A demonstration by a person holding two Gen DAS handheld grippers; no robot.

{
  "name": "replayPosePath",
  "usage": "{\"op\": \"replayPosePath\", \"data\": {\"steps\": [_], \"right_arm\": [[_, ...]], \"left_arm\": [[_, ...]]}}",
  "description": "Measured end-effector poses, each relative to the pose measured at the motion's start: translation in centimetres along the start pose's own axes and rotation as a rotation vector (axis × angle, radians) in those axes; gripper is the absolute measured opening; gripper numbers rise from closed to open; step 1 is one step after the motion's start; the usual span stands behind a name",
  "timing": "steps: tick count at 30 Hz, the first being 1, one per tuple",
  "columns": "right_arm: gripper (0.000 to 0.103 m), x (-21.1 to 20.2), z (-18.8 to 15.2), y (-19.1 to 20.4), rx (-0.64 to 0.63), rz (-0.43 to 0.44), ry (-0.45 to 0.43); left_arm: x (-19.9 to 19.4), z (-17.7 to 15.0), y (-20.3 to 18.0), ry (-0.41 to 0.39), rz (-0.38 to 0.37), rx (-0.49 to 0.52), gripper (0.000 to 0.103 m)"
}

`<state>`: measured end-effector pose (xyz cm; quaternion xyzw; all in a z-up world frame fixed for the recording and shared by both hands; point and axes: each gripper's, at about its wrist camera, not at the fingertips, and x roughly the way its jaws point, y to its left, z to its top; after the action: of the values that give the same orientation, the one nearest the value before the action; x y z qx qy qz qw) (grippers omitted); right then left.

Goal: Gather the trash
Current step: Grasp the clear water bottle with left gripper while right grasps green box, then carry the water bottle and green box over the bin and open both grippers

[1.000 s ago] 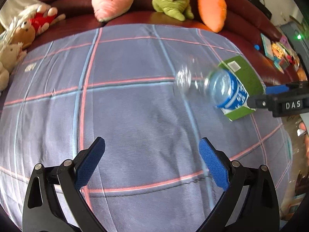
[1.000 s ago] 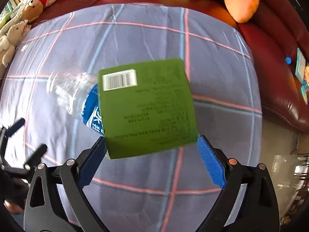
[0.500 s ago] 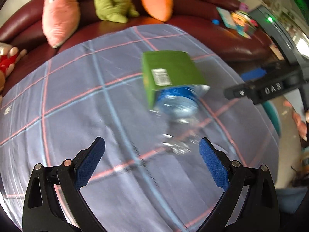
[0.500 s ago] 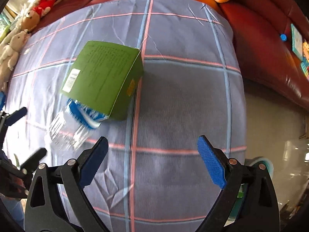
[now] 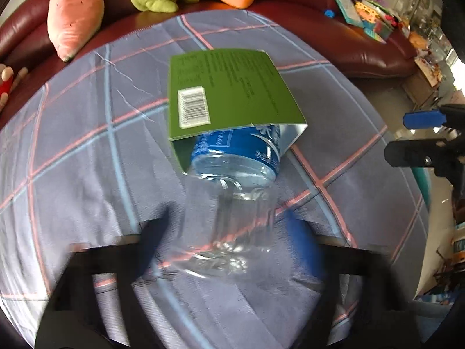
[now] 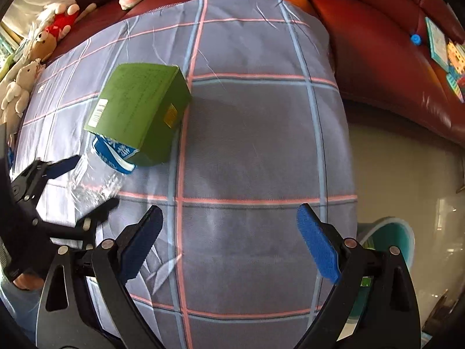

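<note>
A clear plastic bottle with a blue label lies on the checked cloth, its top end tucked inside an open green carton. My left gripper is blurred, its jaws still apart on either side of the bottle's clear end. In the right wrist view the bottle and carton lie at the left, with the left gripper around the bottle. My right gripper is open and empty over bare cloth, to the right of the carton.
A checked grey-blue cloth covers the table. A red leather sofa with plush toys runs behind it. Books and toys lie on the sofa at right. A teal bin stands on the floor beside the table's right edge.
My left gripper has swung toward the bottle and come around its clear end, its jaws narrowing. My right gripper has drawn back to the right, away from the carton.
</note>
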<state>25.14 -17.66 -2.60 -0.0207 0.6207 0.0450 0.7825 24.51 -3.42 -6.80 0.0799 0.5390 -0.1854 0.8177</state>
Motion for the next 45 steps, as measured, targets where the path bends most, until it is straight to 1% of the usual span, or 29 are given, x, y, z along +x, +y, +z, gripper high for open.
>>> {"op": "replayPosePath", "data": {"steps": [2,4,6,10,12,15,17,20,22,23,25,27,29,30,31,32,34,36,38,45], "right_arm": [[0.089,0.1,-0.3,-0.2,0.002,0.002,0.004],[0.089,0.0,-0.6,-0.1,0.003,0.008,0.002],[0.089,-0.2,-0.6,0.0,0.001,0.010,-0.004],[0.089,-0.8,-0.7,0.7,-0.007,0.019,-0.023],[0.089,-0.6,-0.5,1.4,-0.008,0.038,-0.025],[0.089,-0.4,-0.1,2.7,-0.013,0.064,-0.031],[0.089,0.2,0.3,3.8,-0.023,0.063,-0.023],[0.089,0.9,0.6,5.0,-0.035,0.060,-0.010],[0.089,1.2,0.7,5.6,-0.046,0.054,-0.003],[0.089,1.4,0.8,5.9,-0.048,0.047,0.002],[0.089,1.8,1.0,6.2,-0.049,0.042,0.011],[0.089,2.0,1.2,6.6,-0.053,0.029,0.018],[0.089,2.1,1.2,6.8,-0.048,0.025,0.021],[0.089,2.0,1.2,6.9,-0.045,0.021,0.022],[0.089,1.9,1.2,6.9,-0.044,0.016,0.023],[0.089,1.8,1.2,7.0,-0.044,0.012,0.022],[0.089,1.6,1.2,7.2,-0.042,0.007,0.024],[0.089,1.5,1.2,7.6,-0.051,-0.002,0.025],[0.089,1.5,1.5,8.1,-0.061,-0.008,0.028],[0.089,1.5,3.0,10.5,-0.088,-0.008,0.016]], "left_arm": [[-0.4,-0.5,-0.3,-0.014,0.010,0.001,0.063],[-0.9,-1.0,-0.4,-0.012,0.002,0.000,0.063],[-1.8,-2.2,-0.5,-0.016,-0.035,0.015,0.061],[-3.6,-4.5,-0.6,-0.029,-0.080,0.045,0.061],[-4.2,-5.4,-0.7,-0.034,-0.104,0.058,0.061],[-4.4,-6.6,-0.8,-0.029,-0.113,0.074,0.061],[-4.8,-7.4,-0.5,-0.024,-0.133,0.078,0.061],[-5.8,-9.6,0.5,-0.025,-0.121,0.110,0.061],[-6.3,-10.7,1.6,-0.026,-0.105,0.092,0.061],[-6.4,-11.0,2.2,-0.026,-0.092,0.083,0.063],[-6.3,-11.1,3.6,-0.020,-0.052,0.054,0.068],[-6.0,-10.6,4.0,-0.021,-0.035,0.037,0.083],[-5.6,-9.6,3.8,-0.026,-0.038,0.046,0.089],[-5.2,-9.3,3.4,-0.020,-0.027,0.066,0.088],[-4.8,-9.0,3.4,-0.011,-0.019,0.074,0.083],[-4.4,-8.9,3.5,-0.004,-0.003,0.069,0.066],[-4.4,-8.7,4.6,-0.016,-0.021,0.032,0.066],[-4.4,-8.6,5.8,-0.033,0.004,-0.004,0.066],[-4.5,-8.5,7.6,-0.034,0.003,-0.057,0.066],[-5.4,-7.9,11.3,-0.076,0.054,-0.161,0.066]]}}
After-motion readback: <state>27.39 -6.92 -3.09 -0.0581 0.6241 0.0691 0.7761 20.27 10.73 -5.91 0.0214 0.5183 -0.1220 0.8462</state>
